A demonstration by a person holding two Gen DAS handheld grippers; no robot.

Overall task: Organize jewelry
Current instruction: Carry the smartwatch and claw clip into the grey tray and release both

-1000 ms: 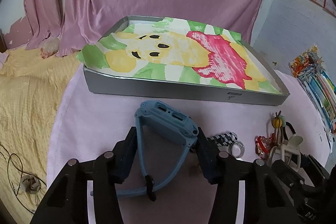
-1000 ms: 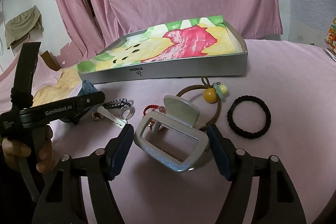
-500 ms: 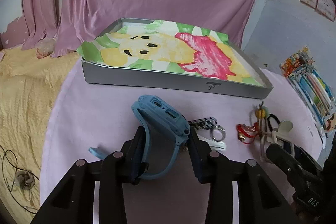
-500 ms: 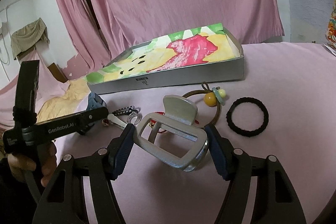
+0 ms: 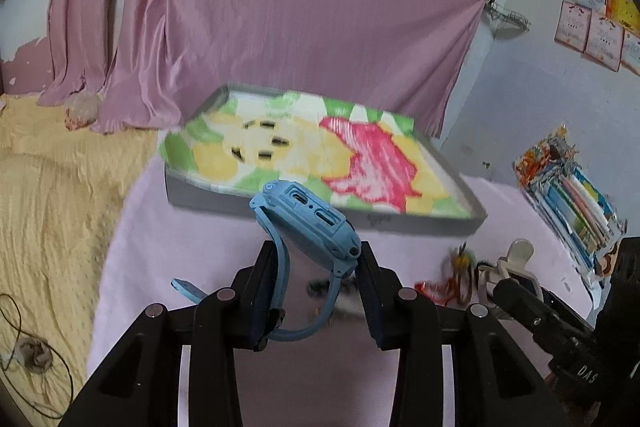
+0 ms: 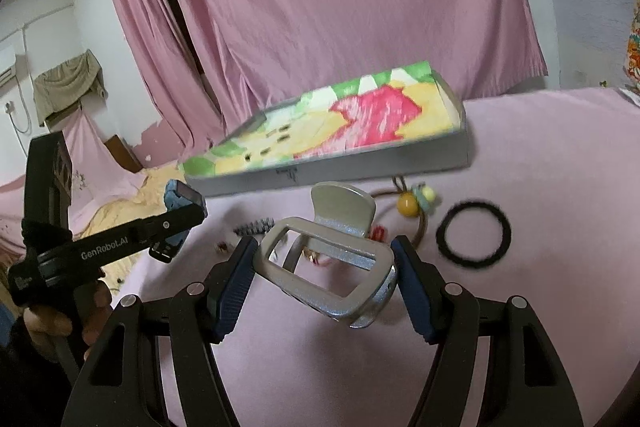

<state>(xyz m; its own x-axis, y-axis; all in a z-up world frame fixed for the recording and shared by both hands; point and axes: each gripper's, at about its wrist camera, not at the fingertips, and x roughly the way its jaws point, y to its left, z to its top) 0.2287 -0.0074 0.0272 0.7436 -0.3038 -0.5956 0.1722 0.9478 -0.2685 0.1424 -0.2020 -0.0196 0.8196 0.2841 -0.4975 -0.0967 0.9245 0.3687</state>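
Note:
My left gripper [image 5: 318, 255] is shut on a blue smartwatch [image 5: 308, 215], lifted off the pink tablecloth with its strap hanging in a loop below. In the right wrist view the same left gripper [image 6: 176, 223] shows at the left, held by a hand, with the smartwatch [image 6: 180, 195] in it. A silver claw hair clip [image 6: 328, 259] sits raised above the table with my right gripper [image 6: 324, 251] shut on it. Behind both stands a grey tray [image 5: 400, 223] lined with a colourful drawing; the tray [image 6: 360, 171] holds no jewelry that I can see.
On the cloth lie a black hair tie [image 6: 476, 205], a brown elastic with a yellow bead [image 6: 408, 205], a striped piece [image 6: 254, 226] and small red bits [image 6: 378, 231]. A yellow bedspread [image 5: 52, 207] lies left, a stack of colourful books [image 5: 568, 195] right.
The left jaws have narrowed onto the smartwatch and carried it up off the cloth. The right gripper has risen a little with the claw clip, and both views tilted upward.

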